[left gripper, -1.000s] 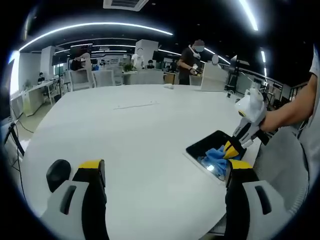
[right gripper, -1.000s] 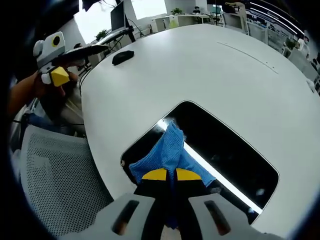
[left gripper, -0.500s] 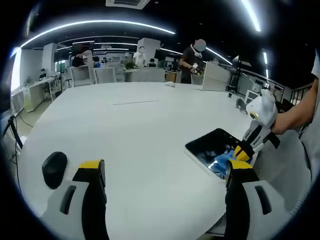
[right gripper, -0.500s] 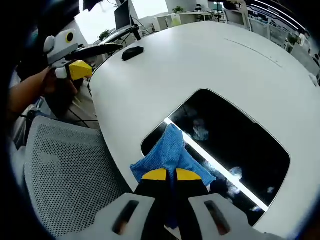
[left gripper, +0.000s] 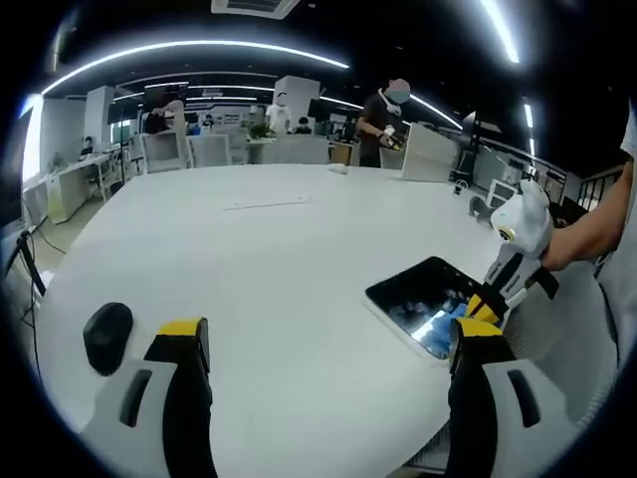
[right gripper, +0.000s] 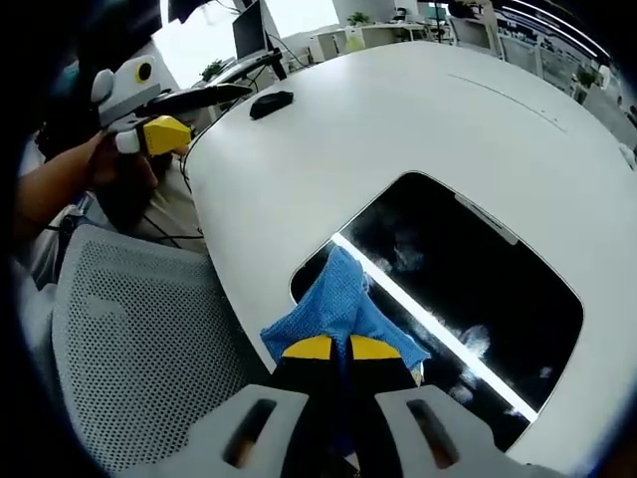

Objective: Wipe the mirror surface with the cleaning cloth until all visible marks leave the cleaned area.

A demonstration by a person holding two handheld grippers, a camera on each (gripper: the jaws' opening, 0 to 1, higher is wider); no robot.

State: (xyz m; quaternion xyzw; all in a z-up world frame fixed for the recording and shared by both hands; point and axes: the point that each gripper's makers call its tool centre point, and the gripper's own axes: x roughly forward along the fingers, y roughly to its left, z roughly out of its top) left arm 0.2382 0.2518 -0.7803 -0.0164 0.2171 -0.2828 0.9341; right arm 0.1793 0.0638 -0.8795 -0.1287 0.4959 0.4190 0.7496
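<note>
On the white table, near its curved edge, the dark mirror lies flat with a bright light strip reflected across it. Pale smears show on the glass in the right gripper view, beside the strip and toward the far corner.

Right tongs: jaws pressed together on the blue cleaning cloth, which fans out ahead of the yellow tips and rests on the near end of the mirror, overlapping its edge. In the left gripper view the same tongs come in from the right, held by a person's hand, tips down on the cloth at the mirror's right end.

Left tongs: jaws spread wide, nothing between them, held over the table well apart from the mirror. They also show at upper left in the right gripper view, beyond the table edge.

A black mouse sits on the table just beside the left jaw. A grey mesh chair stands beside the table edge. People stand at desks in the background.
</note>
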